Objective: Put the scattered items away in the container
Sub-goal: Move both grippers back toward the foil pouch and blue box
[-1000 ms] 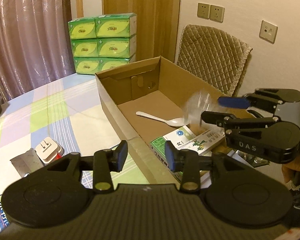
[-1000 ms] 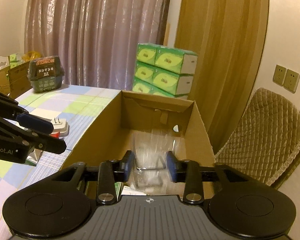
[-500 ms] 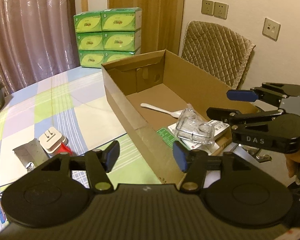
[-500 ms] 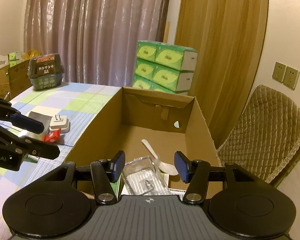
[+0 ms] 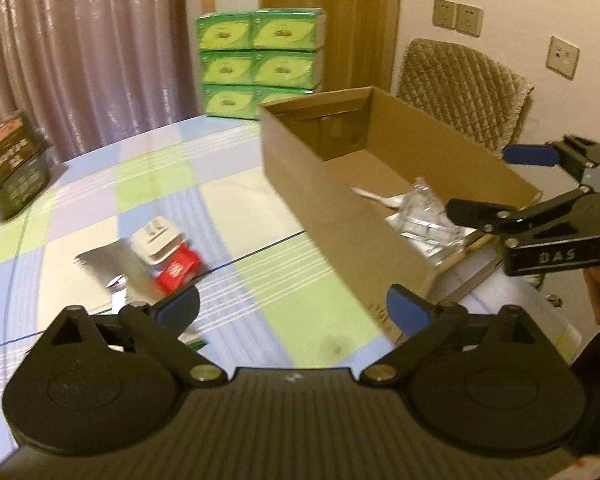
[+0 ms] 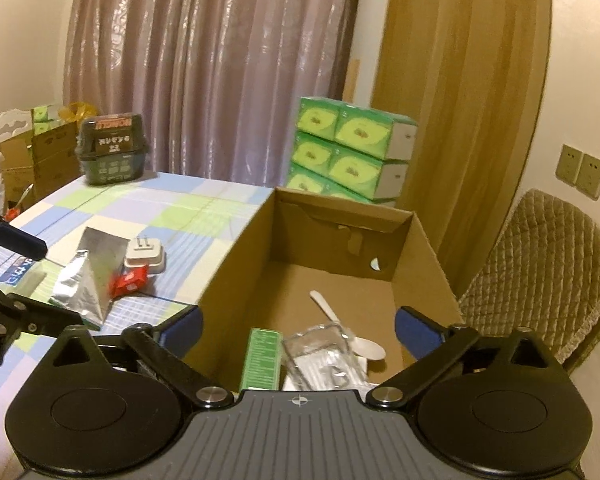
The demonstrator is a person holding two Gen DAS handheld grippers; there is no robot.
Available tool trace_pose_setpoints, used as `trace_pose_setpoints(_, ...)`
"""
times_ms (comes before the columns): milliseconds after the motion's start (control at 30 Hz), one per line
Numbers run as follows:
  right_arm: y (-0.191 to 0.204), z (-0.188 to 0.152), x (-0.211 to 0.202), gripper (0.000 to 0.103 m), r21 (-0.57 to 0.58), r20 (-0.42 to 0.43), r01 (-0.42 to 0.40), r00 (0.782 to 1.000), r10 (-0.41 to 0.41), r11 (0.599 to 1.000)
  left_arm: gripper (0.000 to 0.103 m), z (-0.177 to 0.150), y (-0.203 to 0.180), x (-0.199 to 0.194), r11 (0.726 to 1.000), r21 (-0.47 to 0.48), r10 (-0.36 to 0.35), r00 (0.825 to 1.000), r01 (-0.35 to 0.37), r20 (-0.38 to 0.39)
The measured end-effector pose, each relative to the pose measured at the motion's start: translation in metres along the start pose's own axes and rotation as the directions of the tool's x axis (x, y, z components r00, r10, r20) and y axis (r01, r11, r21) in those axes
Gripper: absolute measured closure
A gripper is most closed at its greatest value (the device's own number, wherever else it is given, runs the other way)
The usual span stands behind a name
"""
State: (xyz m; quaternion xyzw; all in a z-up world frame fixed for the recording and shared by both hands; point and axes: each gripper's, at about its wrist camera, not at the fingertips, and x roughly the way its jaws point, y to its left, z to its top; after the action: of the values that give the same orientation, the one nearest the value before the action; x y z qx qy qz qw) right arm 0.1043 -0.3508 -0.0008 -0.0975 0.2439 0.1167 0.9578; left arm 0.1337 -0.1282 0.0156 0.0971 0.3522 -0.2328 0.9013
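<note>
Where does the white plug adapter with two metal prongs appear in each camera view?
Left wrist view: the white plug adapter lies left of centre on the checked tablecloth, touching a red packet.
Right wrist view: it lies at left, beside a silver foil pouch.
Shared landmark: the open brown cardboard box.

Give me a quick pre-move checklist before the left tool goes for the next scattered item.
1. Left tool empty, jaws opening: ok.
2. Right tool has nothing between its jaws, which are opening: ok.
3. Clear plastic case inside the cardboard box: ok.
4. White plug, red packet and silver pouch still out on the table: not ok.
5. Path to the plug unobstructed: ok.
6. Plug free of the packet: cannot tell.
</note>
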Motion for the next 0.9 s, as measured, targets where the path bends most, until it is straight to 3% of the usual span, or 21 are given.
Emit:
trace_pose_setpoints(433,0.049,0.015,-0.006,0.002,-0.059,-0.006,-0.054,0.999,0.054,0.997,0.001,-0.036,0.053,-0.045,0.989,-0.012,0.145,0.989,-0.146,-0.022)
trace_pose_setpoints(900,0.121,0.036,-0.014,0.002,-0.144,0.026,-0.152,0.987,0.158,0.978,0.001,-0.07,0.11,-0.095,0.967,-0.088,0.239,0.971,-0.241,-0.032)
